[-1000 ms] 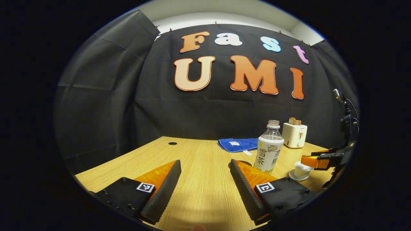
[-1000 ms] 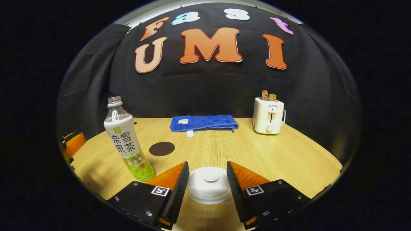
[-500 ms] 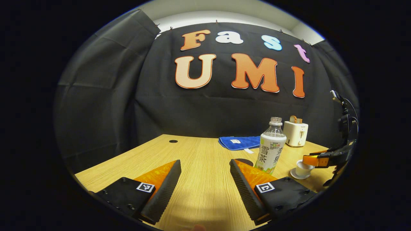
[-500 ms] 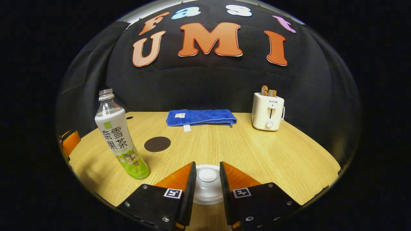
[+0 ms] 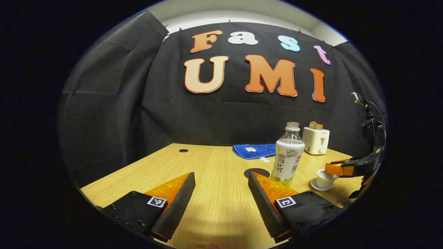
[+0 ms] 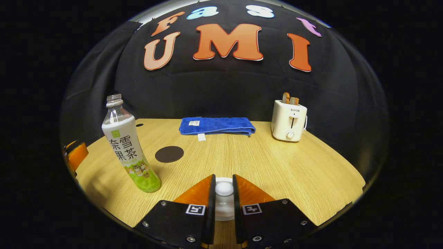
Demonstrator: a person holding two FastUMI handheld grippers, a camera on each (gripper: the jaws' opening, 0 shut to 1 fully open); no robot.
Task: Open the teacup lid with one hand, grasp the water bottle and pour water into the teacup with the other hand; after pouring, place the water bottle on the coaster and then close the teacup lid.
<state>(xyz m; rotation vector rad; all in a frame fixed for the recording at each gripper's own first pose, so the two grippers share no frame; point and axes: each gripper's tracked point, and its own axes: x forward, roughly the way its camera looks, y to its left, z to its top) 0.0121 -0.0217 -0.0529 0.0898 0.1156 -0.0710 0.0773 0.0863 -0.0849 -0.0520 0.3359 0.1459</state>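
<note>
1. The teacup lid [image 6: 224,189] sits at bottom centre of the right gripper view, its knob between your right gripper [image 6: 224,204] fingers, which look pinched on it, though contact is hard to confirm.
2. Lift straight up.
3. The water bottle [image 5: 289,155] stands upright, right of centre, just beyond your spread, empty left gripper [image 5: 221,197].
</note>
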